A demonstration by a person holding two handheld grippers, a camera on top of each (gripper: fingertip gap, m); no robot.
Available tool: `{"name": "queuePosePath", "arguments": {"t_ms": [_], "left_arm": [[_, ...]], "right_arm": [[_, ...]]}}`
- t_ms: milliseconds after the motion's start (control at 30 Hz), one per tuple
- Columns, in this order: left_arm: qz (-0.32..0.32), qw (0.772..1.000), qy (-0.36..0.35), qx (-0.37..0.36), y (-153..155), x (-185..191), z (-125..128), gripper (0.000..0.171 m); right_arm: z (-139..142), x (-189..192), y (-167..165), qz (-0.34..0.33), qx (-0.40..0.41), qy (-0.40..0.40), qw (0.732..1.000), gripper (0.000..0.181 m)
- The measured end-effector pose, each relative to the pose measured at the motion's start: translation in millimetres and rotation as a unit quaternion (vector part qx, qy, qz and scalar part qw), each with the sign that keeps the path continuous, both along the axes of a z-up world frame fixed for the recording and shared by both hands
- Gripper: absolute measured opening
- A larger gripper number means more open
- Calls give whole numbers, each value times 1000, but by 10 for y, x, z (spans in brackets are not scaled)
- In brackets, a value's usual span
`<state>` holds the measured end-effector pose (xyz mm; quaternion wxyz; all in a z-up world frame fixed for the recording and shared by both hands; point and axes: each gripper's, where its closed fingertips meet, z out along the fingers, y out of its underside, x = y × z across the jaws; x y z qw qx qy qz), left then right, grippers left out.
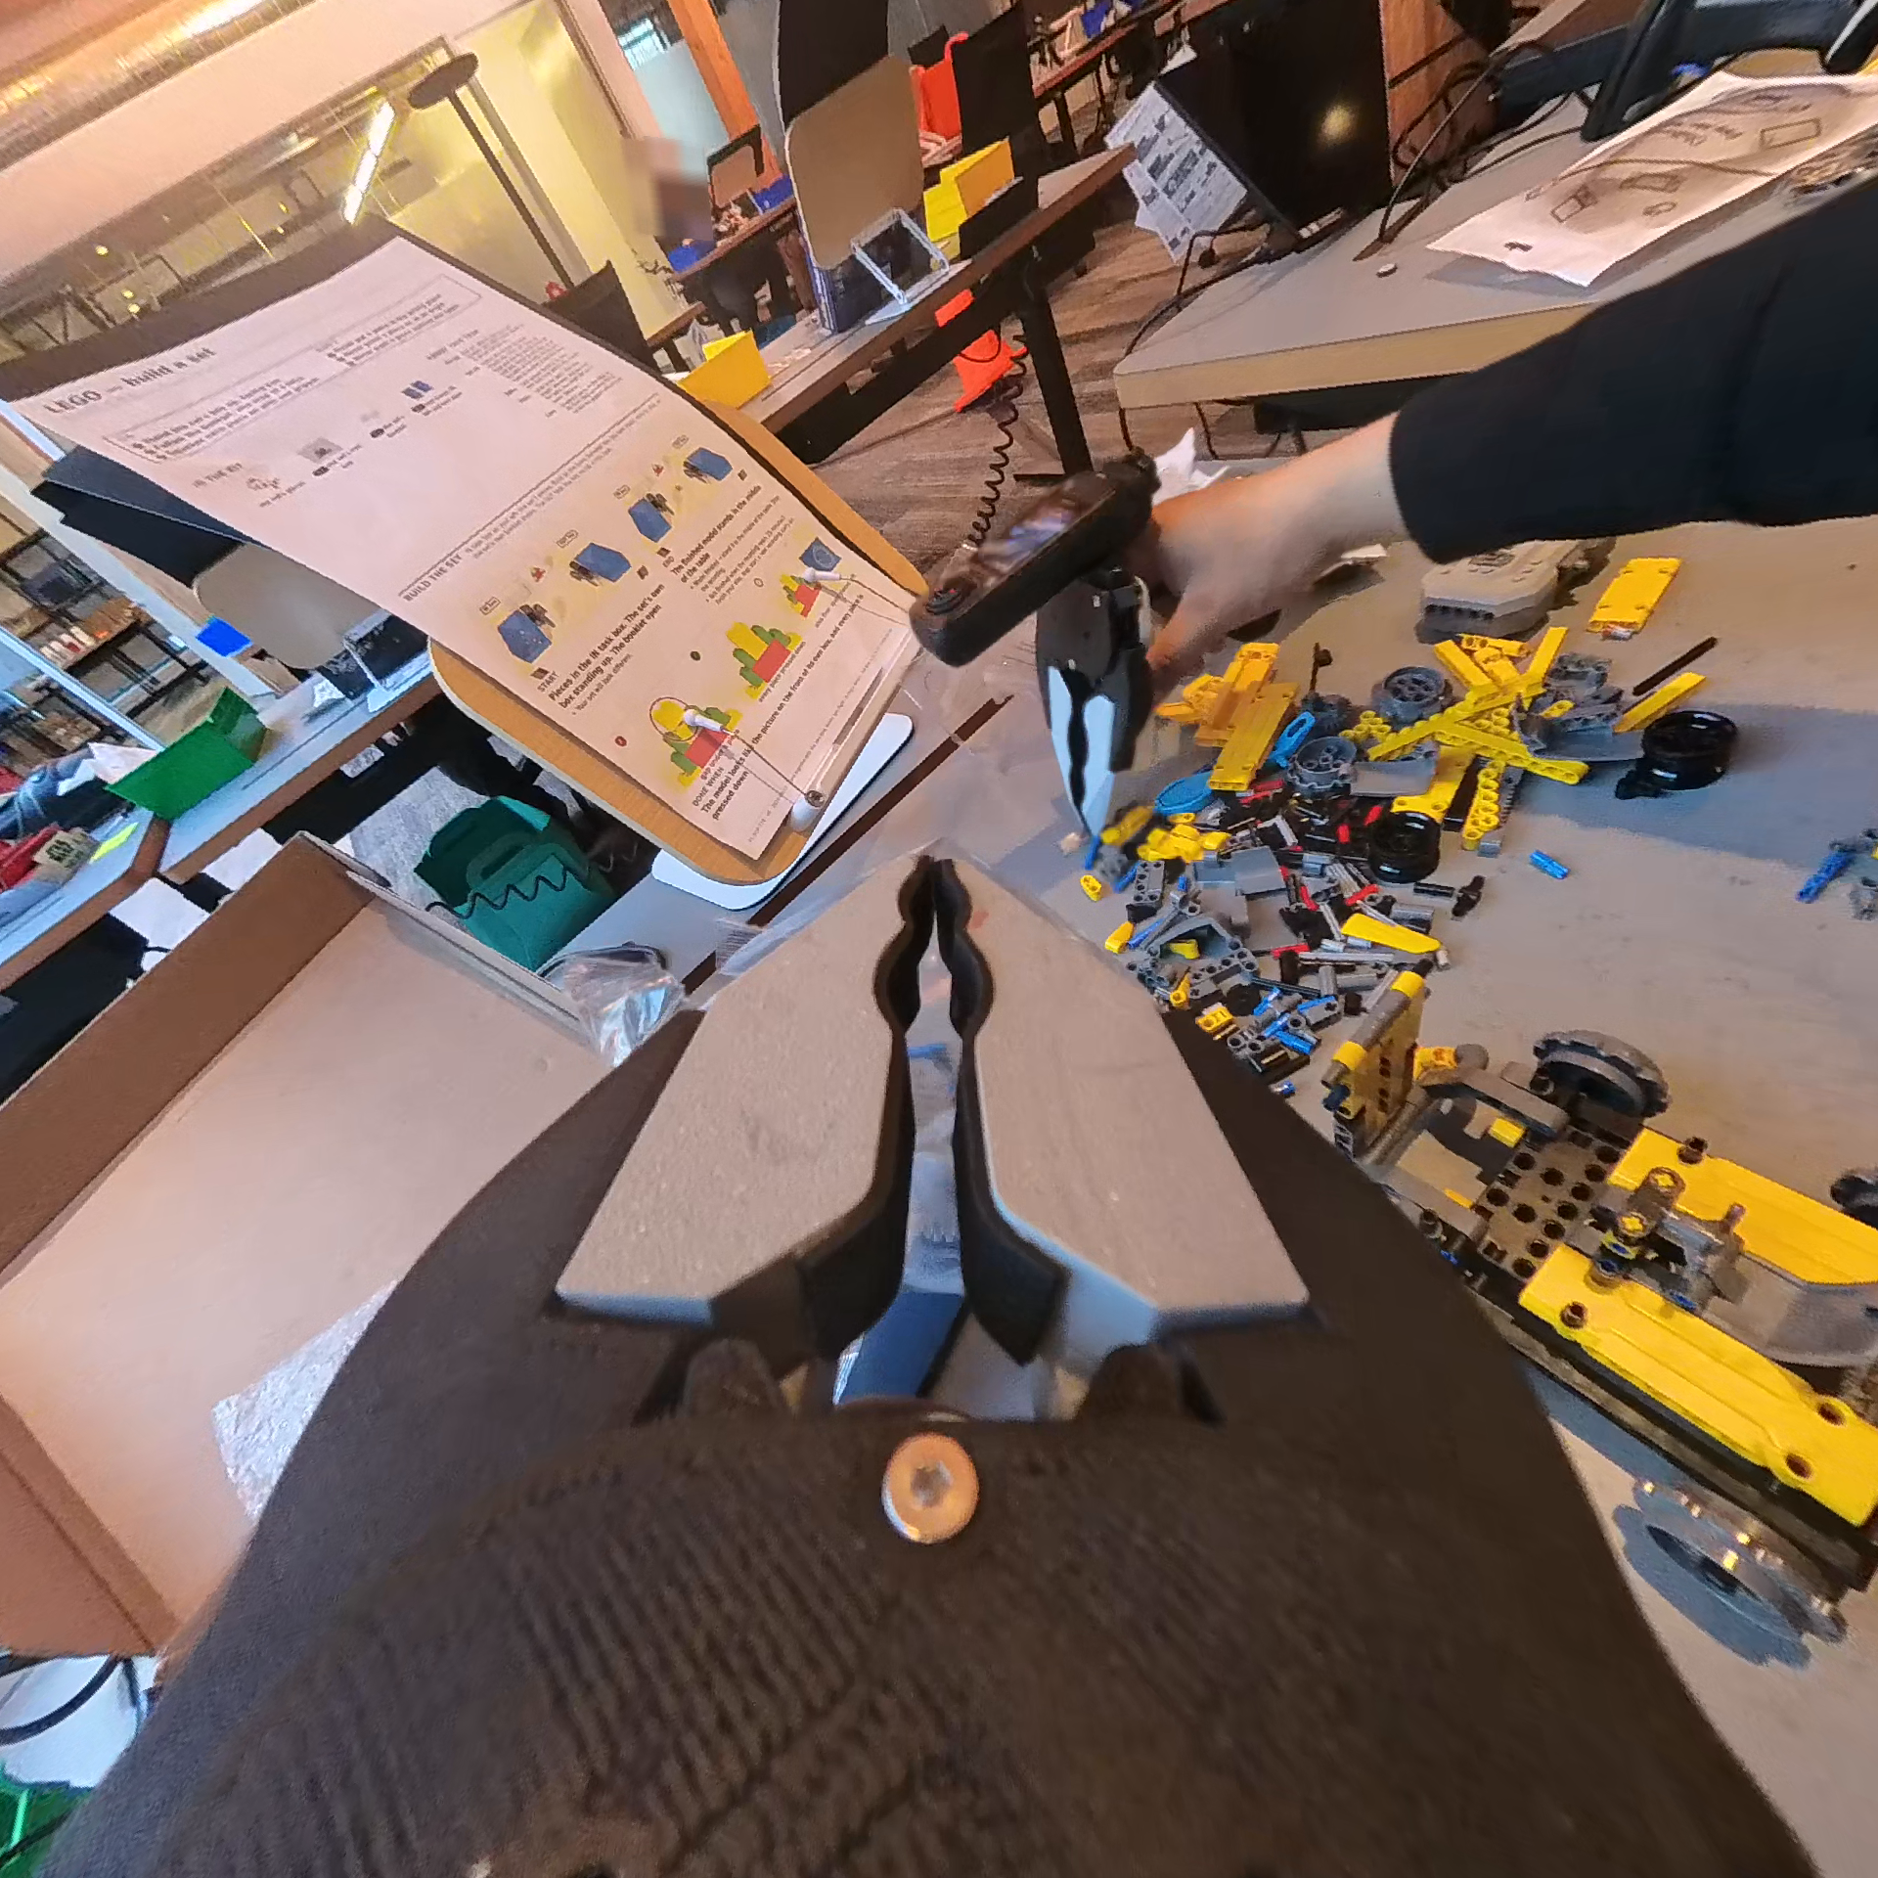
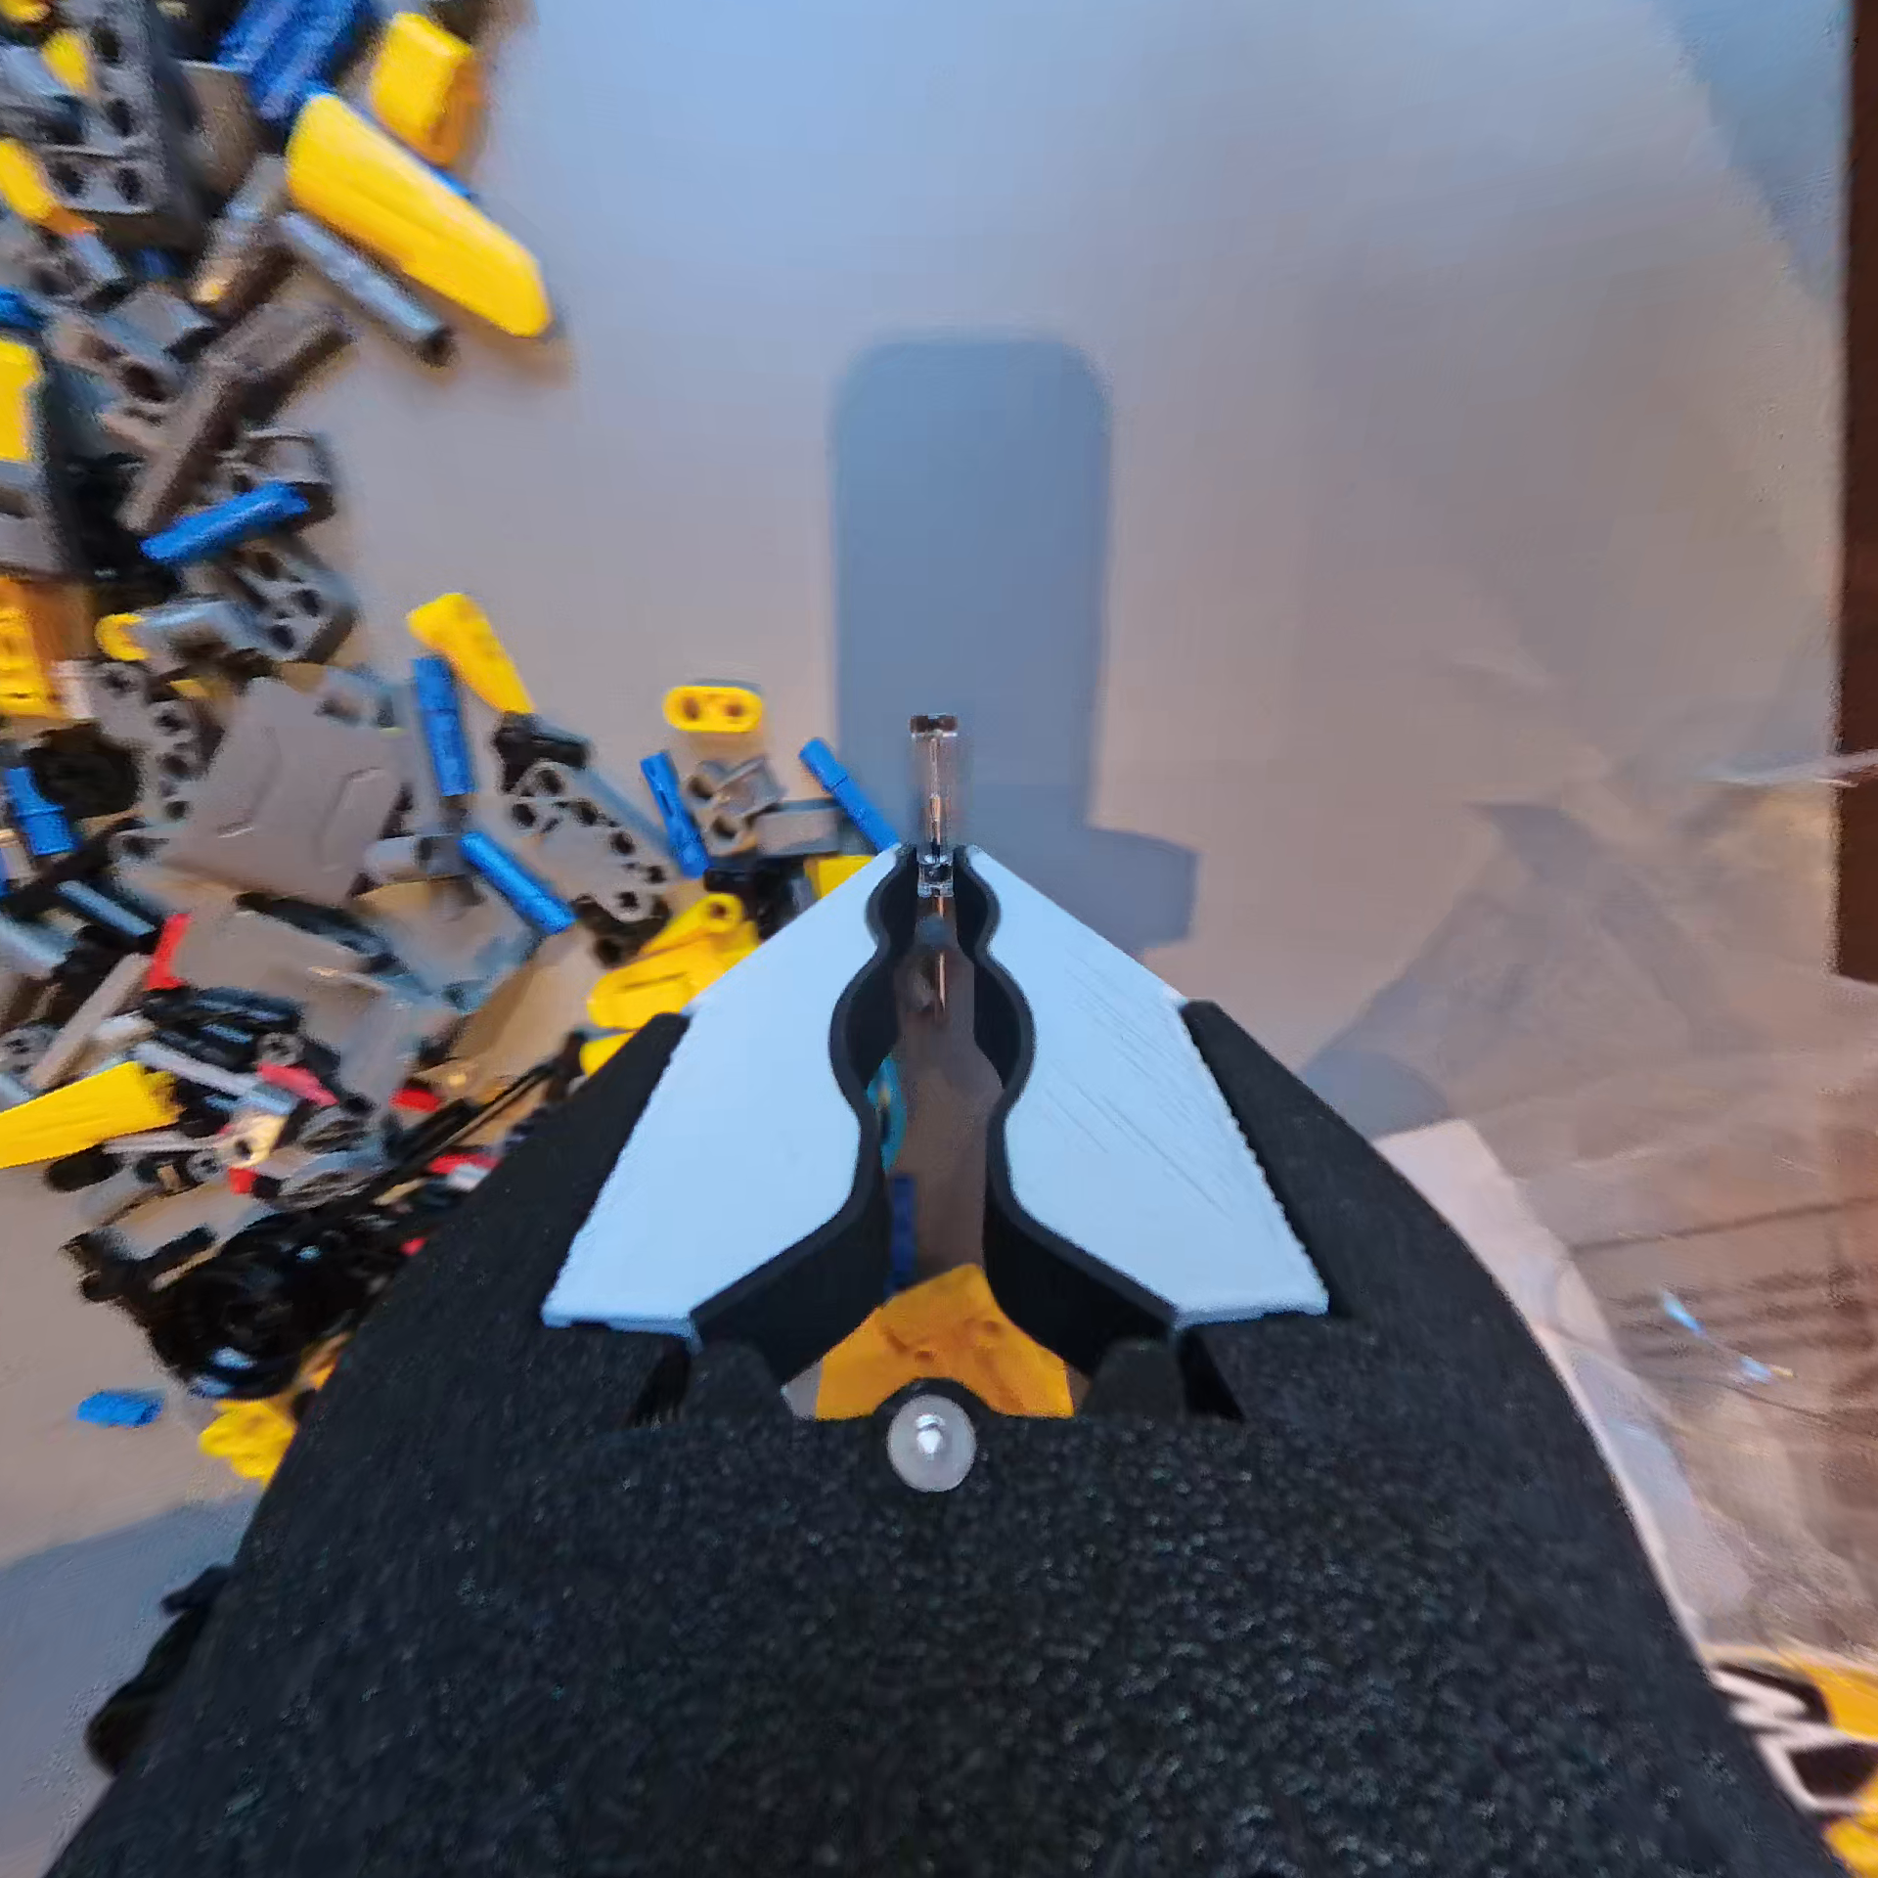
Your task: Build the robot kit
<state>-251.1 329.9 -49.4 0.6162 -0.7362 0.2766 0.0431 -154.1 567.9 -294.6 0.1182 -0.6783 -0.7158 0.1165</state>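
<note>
Grey tabletop (image 1: pixel 1626 976) carries a scattered heap of yellow, grey, black and blue building-toy parts (image 1: pixel 1321 843). The right gripper (image 2: pixel 935 864) is pinched shut on a small clear pin-like piece (image 2: pixel 933 803), which stands up past the fingertips; its exact kind cannot be told. This gripper points down at bare table just beside the near edge of the heap, its shadow falling on the surface ahead. In the left wrist view the same gripper (image 1: pixel 1092 803) is held by a person's hand (image 1: pixel 1250 549) in a dark sleeve.

The left gripper (image 1: pixel 933 874) has its fingertips together with nothing visible between them. It hangs above the table edge, well apart from the heap. Beside it, to its left, sits an open cardboard box (image 1: pixel 305 1067). To its right lies a partly built yellow and black vehicle chassis (image 1: pixel 1677 1280) with grey gear wheels. Ahead stands a tilted instruction sheet on a wooden stand (image 1: pixel 569 569)
</note>
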Motion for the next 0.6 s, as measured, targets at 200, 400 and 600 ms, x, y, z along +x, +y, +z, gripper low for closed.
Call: {"name": "queuePosePath", "arguments": {"t_ms": [200,400,600], "left_arm": [[6,1000,-1,8,-42,-35,60,0],[14,1000,-4,11,-55,-111,83,0],[20,1000,-5,13,-62,-166,93,0]], "right_arm": [[4,-13,-523,45,-12,-7,999,5],[10,-1,-801,74,17,-34,997,5],[192,-134,-554,63,49,-29,996,6]]}}
